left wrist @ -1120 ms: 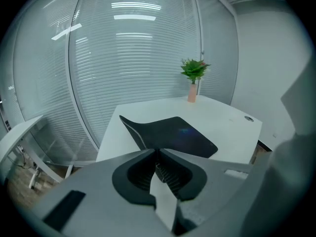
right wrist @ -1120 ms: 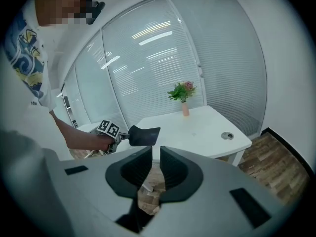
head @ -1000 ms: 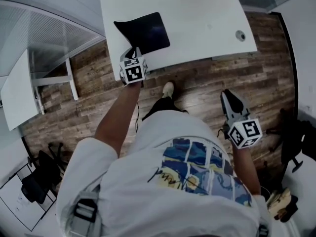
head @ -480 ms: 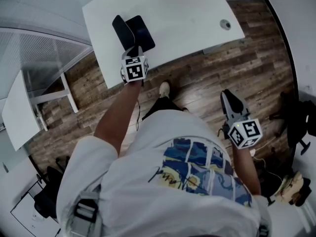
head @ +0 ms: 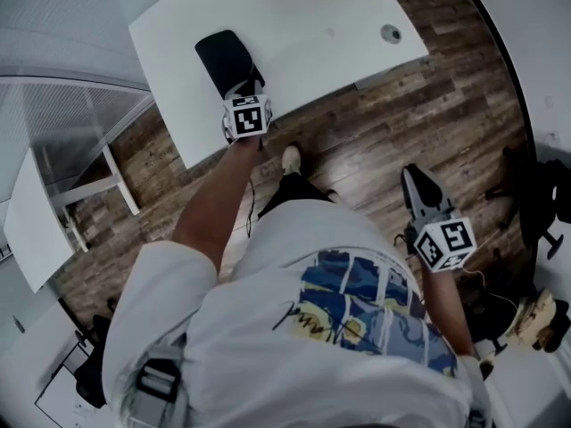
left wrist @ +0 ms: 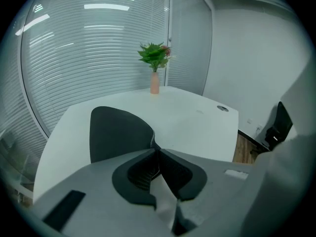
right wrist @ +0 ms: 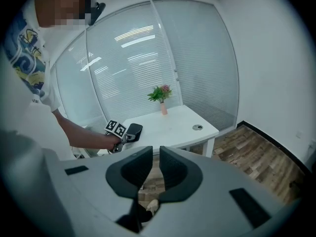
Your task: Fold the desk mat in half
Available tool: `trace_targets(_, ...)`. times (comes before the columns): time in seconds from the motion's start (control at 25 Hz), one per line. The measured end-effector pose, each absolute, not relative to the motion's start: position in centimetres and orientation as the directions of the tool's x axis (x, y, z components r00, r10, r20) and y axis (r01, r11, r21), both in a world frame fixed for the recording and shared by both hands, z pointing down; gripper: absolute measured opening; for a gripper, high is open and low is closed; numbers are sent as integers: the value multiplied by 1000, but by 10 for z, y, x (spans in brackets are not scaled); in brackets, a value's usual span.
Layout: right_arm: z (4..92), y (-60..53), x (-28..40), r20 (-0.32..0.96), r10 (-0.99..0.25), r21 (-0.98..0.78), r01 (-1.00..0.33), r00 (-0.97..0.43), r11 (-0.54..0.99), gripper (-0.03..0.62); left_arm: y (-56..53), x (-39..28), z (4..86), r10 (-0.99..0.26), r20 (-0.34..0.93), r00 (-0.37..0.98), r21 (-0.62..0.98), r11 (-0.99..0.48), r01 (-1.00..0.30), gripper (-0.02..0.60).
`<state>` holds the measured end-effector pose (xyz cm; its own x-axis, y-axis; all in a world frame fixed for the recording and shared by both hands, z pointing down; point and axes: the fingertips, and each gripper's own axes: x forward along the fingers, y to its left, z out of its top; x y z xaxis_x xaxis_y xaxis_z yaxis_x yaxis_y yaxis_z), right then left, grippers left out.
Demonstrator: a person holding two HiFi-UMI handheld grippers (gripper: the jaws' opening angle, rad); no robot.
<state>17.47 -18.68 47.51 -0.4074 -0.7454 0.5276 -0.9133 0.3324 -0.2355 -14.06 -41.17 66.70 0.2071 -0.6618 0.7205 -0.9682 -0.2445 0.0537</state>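
The dark desk mat [head: 225, 59] lies doubled over near the left end of the white desk [head: 330, 25]. My left gripper [head: 246, 87] is shut on its near edge. In the left gripper view, the jaws [left wrist: 157, 149] pinch the mat's stitched edge, and the mat [left wrist: 117, 132] curves away to the left beyond them. My right gripper [head: 412, 172] hangs low at the person's right side over the wooden floor, far from the desk. Its jaws [right wrist: 154, 154] stand together with only a thin slit and nothing between them. The right gripper view shows the mat [right wrist: 134, 130] and the left gripper far off.
A pink vase with a green plant [left wrist: 154, 82] stands at the desk's far edge. A round cable grommet [head: 391, 33] sits near the desk's right end. Glass walls with blinds stand behind the desk. A black chair [left wrist: 280, 126] is at the right, and another white table [head: 36, 230] at the left.
The mat looked wide and flat a second ago; now it is narrow and doubled, its right part carried over to the left by my left gripper. The right gripper has stayed put.
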Motion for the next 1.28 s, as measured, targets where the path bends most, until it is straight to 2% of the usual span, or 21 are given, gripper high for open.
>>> trace_targets(0.6, 474, -180, 182, 536, -747, -237, -919, -393, 314, 37, -412, -127, 678, -631, 736, 247, 103, -256, -961, 43)
trace_targets(0.92, 472, -180, 187, 525, -742, -240, -909, -417, 341, 37, -405, -117, 669, -642, 714, 281, 130, -273, -953, 74)
trace_targets(1.28, 467, -161, 192, 510, -727, -234, -888, -459, 396, 35, -378, -96, 644, -669, 674, 314, 144, -297, -944, 74)
